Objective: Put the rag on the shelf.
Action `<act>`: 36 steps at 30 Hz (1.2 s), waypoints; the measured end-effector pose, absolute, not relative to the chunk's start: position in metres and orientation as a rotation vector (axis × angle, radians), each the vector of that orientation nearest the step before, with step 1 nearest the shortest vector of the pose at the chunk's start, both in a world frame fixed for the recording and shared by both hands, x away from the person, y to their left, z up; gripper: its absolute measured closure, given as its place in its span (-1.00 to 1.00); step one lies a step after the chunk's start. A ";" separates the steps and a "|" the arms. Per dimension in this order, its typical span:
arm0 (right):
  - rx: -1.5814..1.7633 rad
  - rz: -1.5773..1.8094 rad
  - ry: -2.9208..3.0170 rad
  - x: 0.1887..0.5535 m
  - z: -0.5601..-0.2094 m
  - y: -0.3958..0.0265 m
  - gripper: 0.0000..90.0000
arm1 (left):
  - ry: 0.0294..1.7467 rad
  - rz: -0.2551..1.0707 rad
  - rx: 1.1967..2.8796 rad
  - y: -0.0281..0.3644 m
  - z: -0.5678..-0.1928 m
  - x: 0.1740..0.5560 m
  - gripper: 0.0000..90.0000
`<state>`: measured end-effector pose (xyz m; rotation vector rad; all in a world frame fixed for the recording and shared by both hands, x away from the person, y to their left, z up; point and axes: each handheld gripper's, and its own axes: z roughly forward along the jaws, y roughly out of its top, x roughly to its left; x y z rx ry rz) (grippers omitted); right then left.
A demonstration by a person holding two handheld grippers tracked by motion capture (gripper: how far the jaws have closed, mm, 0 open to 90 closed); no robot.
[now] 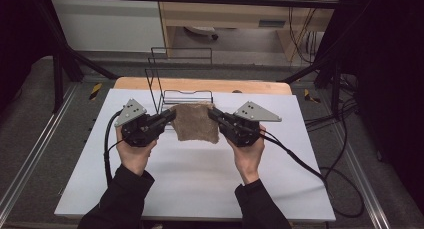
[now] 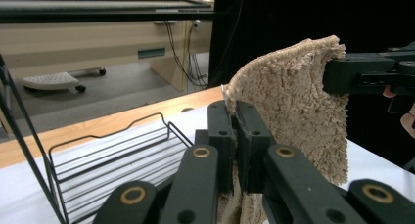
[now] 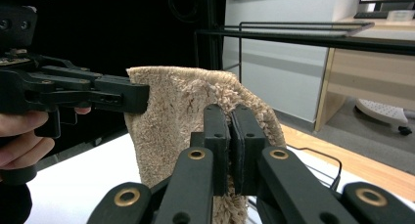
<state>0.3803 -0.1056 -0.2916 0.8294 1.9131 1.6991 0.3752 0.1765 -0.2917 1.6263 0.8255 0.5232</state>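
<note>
A tan, shaggy towel (image 1: 195,121) hangs above the white table, stretched between both grippers. My left gripper (image 1: 171,114) is shut on its upper left corner, and my right gripper (image 1: 211,113) is shut on its upper right corner. In the left gripper view the towel (image 2: 293,101) rises from between the closed jaws (image 2: 234,111) and reaches across to the other gripper (image 2: 342,75). From the right gripper view, the towel (image 3: 176,111) is pinched in the jaws (image 3: 231,114), with the left gripper (image 3: 139,97) clamped on the far corner.
A black wire rack (image 1: 177,84) stands just behind the towel at the table's far edge; its wire base (image 2: 122,150) lies left of the jaws in the left gripper view. The white table top (image 1: 200,179) spreads out toward me. Cables (image 1: 320,174) trail off right.
</note>
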 end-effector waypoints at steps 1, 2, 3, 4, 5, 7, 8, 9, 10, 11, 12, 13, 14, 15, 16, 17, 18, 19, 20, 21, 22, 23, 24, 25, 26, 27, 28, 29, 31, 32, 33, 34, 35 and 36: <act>0.824 1.704 1.906 0.381 -0.288 -0.103 0.94 | 0.825 0.527 1.620 0.178 -0.290 0.375 0.90; 0.824 1.704 1.906 0.381 -0.288 -0.103 0.94 | 0.825 0.529 1.616 0.178 -0.289 0.376 0.90; 0.822 1.705 1.902 0.382 -0.287 -0.103 0.94 | 0.824 0.531 1.611 0.179 -0.287 0.376 0.90; 0.822 1.709 1.898 0.382 -0.285 -0.101 0.94 | 0.823 0.537 1.607 0.180 -0.286 0.376 0.90; 0.816 1.713 1.891 0.384 -0.282 -0.100 0.94 | 0.821 0.540 1.602 0.180 -0.284 0.376 0.90; 0.816 1.714 1.888 0.384 -0.281 -0.099 0.94 | 0.818 0.546 1.593 0.181 -0.281 0.377 0.90; 0.810 1.713 1.883 0.385 -0.279 -0.099 0.94 | 0.818 0.548 1.591 0.181 -0.280 0.377 0.90; 0.805 1.717 1.877 0.386 -0.275 -0.098 0.94 | 0.817 0.552 1.584 0.182 -0.278 0.378 0.90; 0.805 1.717 1.877 0.386 -0.275 -0.098 0.94 | 0.815 0.553 1.580 0.182 -0.277 0.378 0.90; 0.799 1.725 1.866 0.387 -0.272 -0.097 0.94 | 0.813 0.560 1.576 0.182 -0.274 0.379 0.90; 0.799 1.725 1.866 0.387 -0.272 -0.097 0.94 | 0.810 0.563 1.573 0.183 -0.273 0.379 0.90; 0.800 1.728 1.862 0.388 -0.271 -0.097 0.94 | 0.807 0.568 1.567 0.183 -0.270 0.379 0.90; 0.795 1.730 1.857 0.389 -0.268 -0.096 0.94 | 0.803 0.573 1.562 0.184 -0.268 0.379 0.90; 0.791 1.732 1.852 0.389 -0.267 -0.096 0.94 | 0.800 0.575 1.558 0.184 -0.266 0.379 0.90; 0.786 1.734 1.847 0.390 -0.265 -0.095 0.94 | 0.798 0.580 1.555 0.185 -0.264 0.380 0.90; 0.782 1.739 1.839 0.391 -0.261 -0.095 0.94 | 0.794 0.585 1.556 0.185 -0.262 0.380 0.90; 0.782 1.739 1.839 0.391 -0.261 -0.095 0.94 | 0.792 0.589 1.550 0.185 -0.260 0.380 0.90; 0.779 1.739 1.836 0.391 -0.259 -0.094 0.94 | 0.790 0.594 1.548 0.186 -0.257 0.380 0.90; 0.774 1.741 1.830 0.392 -0.257 -0.094 0.94 | 0.787 0.600 1.545 0.186 -0.255 0.380 0.90; 0.767 1.739 1.827 0.393 -0.255 -0.093 0.94 | 0.784 0.608 1.546 0.186 -0.253 0.381 0.90; 0.766 1.739 1.826 0.393 -0.253 -0.093 0.94 | 0.783 0.611 1.541 0.186 -0.251 0.381 0.90; 0.763 1.741 1.819 0.395 -0.249 -0.091 0.93 | 0.781 0.617 1.542 0.187 -0.249 0.381 0.90; 0.763 1.741 1.819 0.395 -0.249 -0.091 0.93 | 0.779 0.621 1.539 0.187 -0.248 0.381 0.90; 0.757 1.741 1.816 0.397 -0.245 -0.090 0.94 | 0.780 0.623 1.535 0.187 -0.246 0.382 0.90; 0.757 1.741 1.815 0.398 -0.244 -0.090 0.93 | 0.780 0.623 1.532 0.188 -0.245 0.382 0.90; 0.757 1.741 1.815 0.398 -0.244 -0.090 0.93 | 0.777 0.625 1.530 0.189 -0.244 0.383 0.90; 0.753 1.737 1.813 0.399 -0.242 -0.089 0.93 | 0.777 0.626 1.528 0.189 -0.242 0.384 0.90; 0.752 1.737 1.810 0.401 -0.239 -0.088 0.94 | 0.776 0.627 1.523 0.190 -0.241 0.384 0.90; 0.747 1.739 1.805 0.403 -0.235 -0.087 0.94 | 0.776 0.643 1.518 0.190 -0.238 0.386 0.90; 0.747 1.739 1.805 0.403 -0.235 -0.087 0.93 | 0.775 0.647 1.518 0.191 -0.236 0.388 0.90; 0.747 1.742 1.804 0.404 -0.233 -0.087 0.93 | 0.775 0.647 1.515 0.191 -0.235 0.389 0.90; 0.748 1.745 1.800 0.405 -0.232 -0.086 0.93 | 0.776 0.643 1.513 0.191 -0.233 0.390 0.90; 0.747 1.748 1.798 0.406 -0.230 -0.085 0.93 | 0.773 0.655 1.509 0.192 -0.231 0.391 0.90; 0.743 1.748 1.794 0.407 -0.229 -0.085 0.93 | 0.772 0.658 1.509 0.192 -0.230 0.392 0.90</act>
